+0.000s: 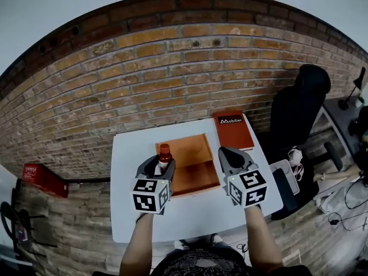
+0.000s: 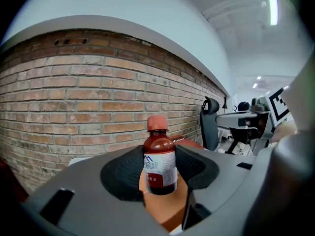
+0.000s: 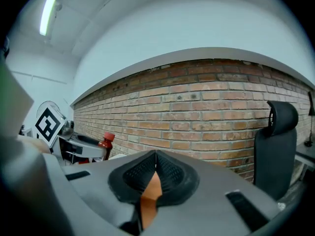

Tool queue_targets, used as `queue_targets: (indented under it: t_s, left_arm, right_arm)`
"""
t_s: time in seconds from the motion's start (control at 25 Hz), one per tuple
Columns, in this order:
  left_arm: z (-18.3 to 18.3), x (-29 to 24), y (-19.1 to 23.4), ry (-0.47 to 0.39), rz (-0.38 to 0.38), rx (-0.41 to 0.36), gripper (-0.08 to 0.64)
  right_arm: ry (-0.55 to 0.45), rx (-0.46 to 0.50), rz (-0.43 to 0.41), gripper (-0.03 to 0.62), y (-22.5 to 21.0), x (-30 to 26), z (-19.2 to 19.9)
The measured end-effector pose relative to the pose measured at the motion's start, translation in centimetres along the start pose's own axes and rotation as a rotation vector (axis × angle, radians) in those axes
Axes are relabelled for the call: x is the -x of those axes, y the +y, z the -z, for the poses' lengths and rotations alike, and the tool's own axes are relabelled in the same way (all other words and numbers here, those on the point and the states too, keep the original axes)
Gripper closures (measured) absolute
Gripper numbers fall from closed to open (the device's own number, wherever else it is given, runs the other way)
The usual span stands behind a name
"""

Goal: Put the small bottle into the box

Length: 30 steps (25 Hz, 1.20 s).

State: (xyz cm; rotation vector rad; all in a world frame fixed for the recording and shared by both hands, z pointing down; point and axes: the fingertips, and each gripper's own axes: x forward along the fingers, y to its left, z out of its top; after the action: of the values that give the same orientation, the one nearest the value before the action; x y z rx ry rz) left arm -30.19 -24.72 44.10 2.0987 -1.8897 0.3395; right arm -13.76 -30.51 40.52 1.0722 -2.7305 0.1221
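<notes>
**Operator:** Nearest first. What do I have in hand?

**Inspector:** Both grippers are over the white table (image 1: 190,214). Your left gripper (image 1: 162,165) is clamped on the bottle (image 1: 165,155). The pads press on its label at both sides. The bottle stands upright and its red cap is clear above the jaws.

**Operator:** And the right?

**Inspector:** Your right gripper (image 1: 228,152) holds nothing. Its pads meet at the tips, and it sits at 3 o'clock of the box (image 1: 195,145).

**Operator:** Where is the bottle against the box?

**Inspector:** It is at the box's 9 o'clock rim. The head view does not show whether it touches the box. The box is orange and lies open.

**Operator:** Beyond that?

**Inspector:** A red book (image 1: 233,130) lies at 2 o'clock of the box, just beside it, at the table's far right corner. A black chair (image 1: 299,105) stands at 2 o'clock of the table. The brick wall (image 1: 144,79) runs behind everything.
</notes>
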Motion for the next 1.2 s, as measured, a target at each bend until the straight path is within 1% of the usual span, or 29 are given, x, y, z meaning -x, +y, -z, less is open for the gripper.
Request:
queue_targets:
  t_s: [0.28, 0.6, 0.68, 0.88, 1.0, 1.2]
  left_arm:
    - [-0.1, -1.3, -1.2, 0.012, 0.088, -0.023, 0.347]
    - [0.2, -2.2, -2.1, 0.028, 0.117, -0.036, 0.347]
    - [0.5, -2.7, -2.3, 0.052, 0.128, -0.034, 0.347]
    - [2.2, -4.5, -3.2, 0.155, 0.164, -0.045, 0.347]
    - [3.1, -5.2, -4.1, 0.2, 0.198, -0.04, 0.347]
    - [4.3, -6.4, -5.6, 0.273, 0.234, -0.057, 0.347]
  right_arm:
    - [0.0, 0.004, 0.075, 0.572, -0.6, 1.2, -0.4]
    - [0.006, 0.014, 0.085, 0.572, -0.8, 1.6, -0.2]
    - [0.006, 0.015, 0.084, 0.572, -0.9, 1.6, -0.2]
    - [0.006, 0.014, 0.079, 0.572, -1.3, 1.7, -0.1]
    - [0.009, 0.01, 0.077, 0.572, -1.6, 1.8, 0.1]
    - [0.01, 0.005, 0.076, 0.572, -2.2, 2.2, 0.5]
